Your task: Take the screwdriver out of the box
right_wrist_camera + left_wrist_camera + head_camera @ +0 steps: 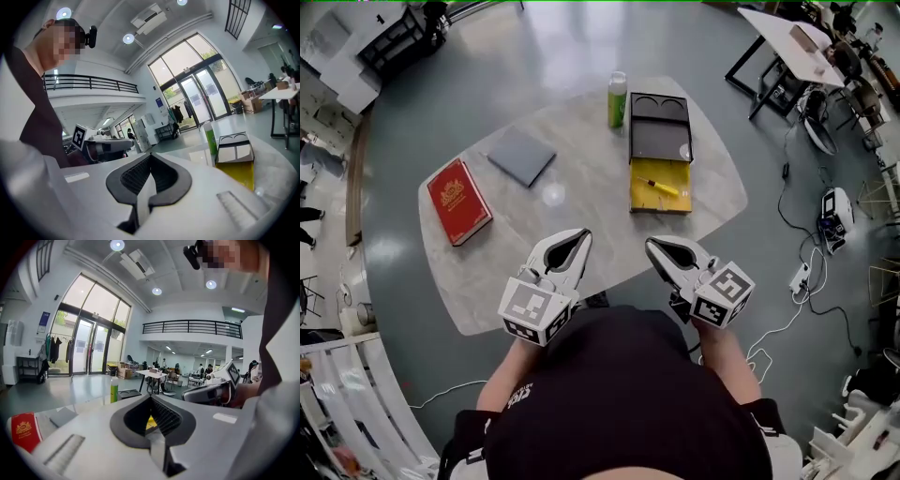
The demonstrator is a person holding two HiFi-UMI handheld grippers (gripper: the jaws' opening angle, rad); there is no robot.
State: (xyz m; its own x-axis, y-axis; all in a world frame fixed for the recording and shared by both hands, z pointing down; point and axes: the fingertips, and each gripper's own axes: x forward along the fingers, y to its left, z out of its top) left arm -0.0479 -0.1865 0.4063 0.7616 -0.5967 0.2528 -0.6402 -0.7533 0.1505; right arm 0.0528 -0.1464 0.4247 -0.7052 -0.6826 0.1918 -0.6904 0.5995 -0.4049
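Observation:
An open box (660,153) lies at the table's far right, its black lid (659,125) folded back. Its yellow inside holds a yellow-handled screwdriver (660,186). Both grippers hover over the table's near edge, well short of the box. My left gripper (582,236) is shut and holds nothing. My right gripper (652,244) is also shut and holds nothing. In the right gripper view the box (236,152) lies ahead to the right of the shut jaws (150,155). In the left gripper view the jaws (151,397) meet, and a strip of the box's yellow shows behind them.
A green bottle (618,97) stands just left of the box lid. A grey pad (521,156) and a red book (457,200) lie on the left half of the marble table (581,202). The person's dark-clothed body fills the near foreground.

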